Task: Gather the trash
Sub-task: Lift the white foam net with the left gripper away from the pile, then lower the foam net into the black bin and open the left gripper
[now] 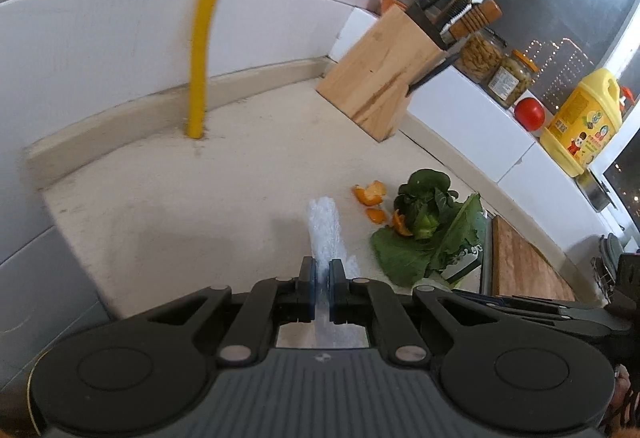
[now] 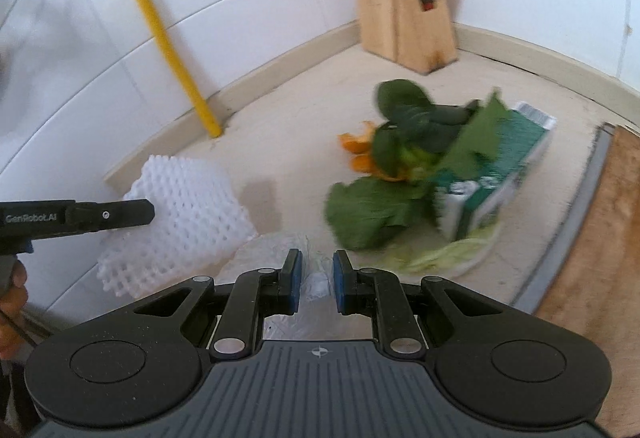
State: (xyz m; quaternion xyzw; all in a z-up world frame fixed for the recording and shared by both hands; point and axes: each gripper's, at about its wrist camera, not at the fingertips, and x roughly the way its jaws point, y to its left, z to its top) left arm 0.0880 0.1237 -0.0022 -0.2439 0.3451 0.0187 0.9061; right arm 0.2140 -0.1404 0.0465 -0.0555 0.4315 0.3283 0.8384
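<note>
My left gripper [image 1: 323, 272] is shut on a white foam net sleeve [image 1: 325, 226], seen edge-on and held above the counter; the sleeve [image 2: 180, 214] shows broad and meshed in the right wrist view, with the left gripper's finger [image 2: 108, 216] on it. My right gripper [image 2: 316, 270] is open a little over a crumpled clear plastic bag [image 2: 276, 250]. Right of both lie orange peels [image 1: 370, 194], green vegetable leaves [image 1: 428, 222] and a green-and-white carton [image 2: 496, 174] under the leaves [image 2: 400, 174].
A wooden knife block [image 1: 384, 78] stands at the back. A yellow pipe [image 1: 200, 50] rises from the counter by the tiled wall. Jars [image 1: 496, 62], a tomato [image 1: 529, 113] and a yellow oil bottle [image 1: 580, 122] sit on the sill. A wooden cutting board [image 1: 524, 262] lies at the right.
</note>
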